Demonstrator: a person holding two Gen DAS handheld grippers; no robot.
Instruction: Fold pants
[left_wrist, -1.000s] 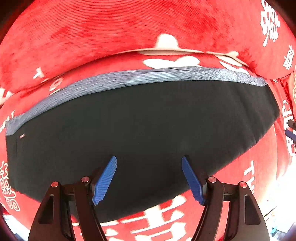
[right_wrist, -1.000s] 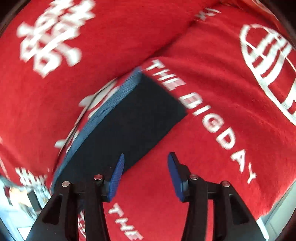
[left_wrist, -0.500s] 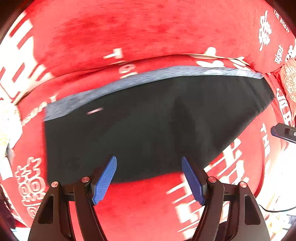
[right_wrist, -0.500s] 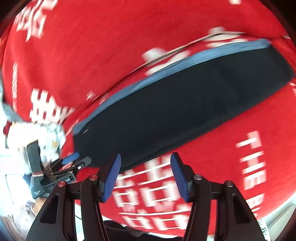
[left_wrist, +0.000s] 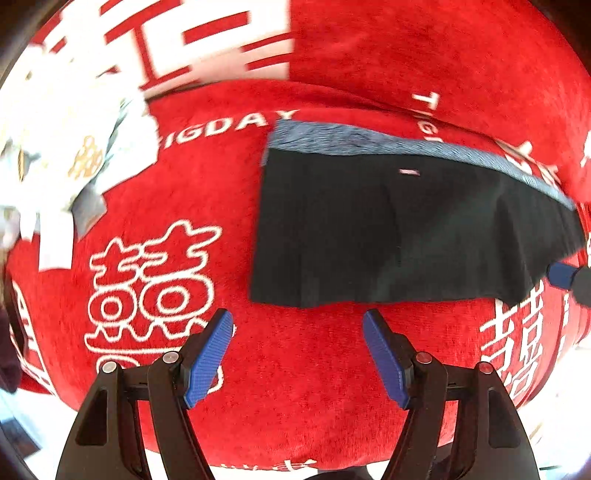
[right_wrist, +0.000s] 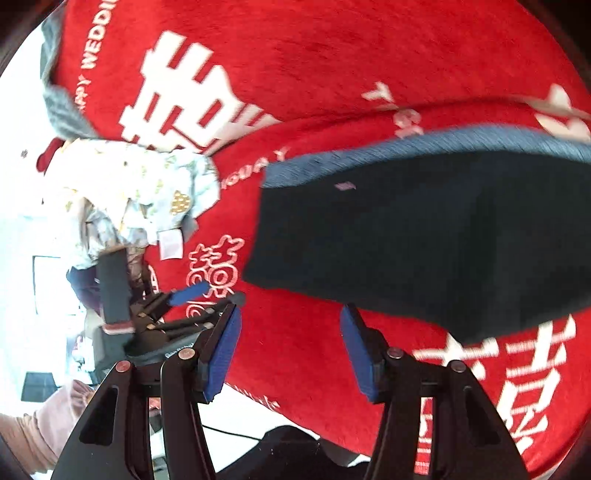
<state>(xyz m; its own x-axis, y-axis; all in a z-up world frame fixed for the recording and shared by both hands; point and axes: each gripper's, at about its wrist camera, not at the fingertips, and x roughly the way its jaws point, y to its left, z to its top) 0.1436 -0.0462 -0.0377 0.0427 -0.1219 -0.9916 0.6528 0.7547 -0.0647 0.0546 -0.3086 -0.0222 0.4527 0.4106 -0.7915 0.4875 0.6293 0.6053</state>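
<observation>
1. Black fabric with a blue-grey waistband: the folded pants (left_wrist: 406, 236) lie flat on the red blanket (left_wrist: 177, 199), filling the centre right of the left wrist view and the right half of the right wrist view (right_wrist: 424, 236).
2. The waistband runs along the pants' upper edge in both views, and a small pale tag sits just below it.
3. The left gripper (left_wrist: 297, 350) sits at the bottom centre of its frame, its 2 blue pads well apart and holding nothing, just short of the pants' lower edge.
4. The right gripper (right_wrist: 290, 345) is at the bottom centre of its own frame, jaws spread and empty, near the pants' lower left corner.
5. The red blanket carries white characters and lettering, and a fold crosses the upper part of both frames.
6. A pale patterned garment (left_wrist: 74, 147) lies crumpled at the left of the left wrist view, well apart from the pants; it appears at the middle left of the right wrist view (right_wrist: 147, 192).
</observation>
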